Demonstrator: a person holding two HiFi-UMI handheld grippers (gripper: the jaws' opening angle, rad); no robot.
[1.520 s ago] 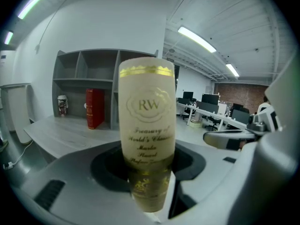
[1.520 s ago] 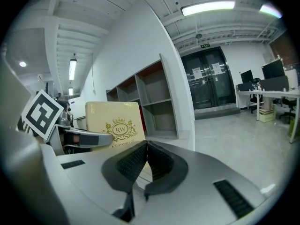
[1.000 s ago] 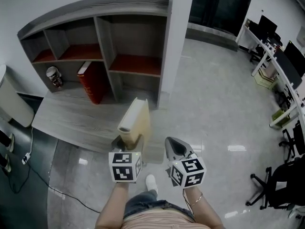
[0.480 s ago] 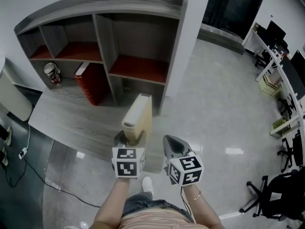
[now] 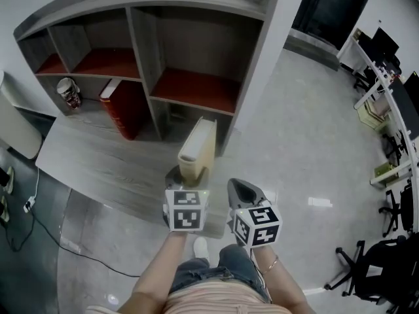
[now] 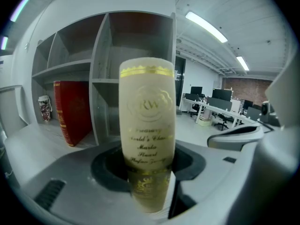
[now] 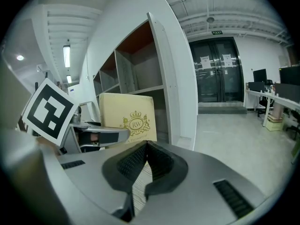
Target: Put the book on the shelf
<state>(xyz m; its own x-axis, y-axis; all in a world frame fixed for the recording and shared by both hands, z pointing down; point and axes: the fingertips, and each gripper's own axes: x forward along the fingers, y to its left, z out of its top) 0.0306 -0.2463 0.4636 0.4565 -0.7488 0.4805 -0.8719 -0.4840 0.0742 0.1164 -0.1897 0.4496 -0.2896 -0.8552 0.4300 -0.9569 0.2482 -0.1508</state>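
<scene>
A: Up in our left claw (image 5: pixel 186 178), clamped upright, stands the cream book (image 5: pixel 196 150), gilt lettering on its rounded spine, in front of the shelf (image 5: pixel 141 51).
B: And our right claw (image 5: pixel 241 190)?
A: Closed on nothing, just beside it.
B: Around us?
A: We see a grey wood-grain surface (image 5: pixel 98 162), a red book (image 5: pixel 124 106) standing in one bay, then glossy pale floor (image 5: pixel 308 142) and desks (image 5: pixel 386 70) beyond.

cream book (image 6: pixel 147 135) upright in tool (image 6: pixel 147 172), shelf (image 6: pixel 101 78) ahead
</scene>
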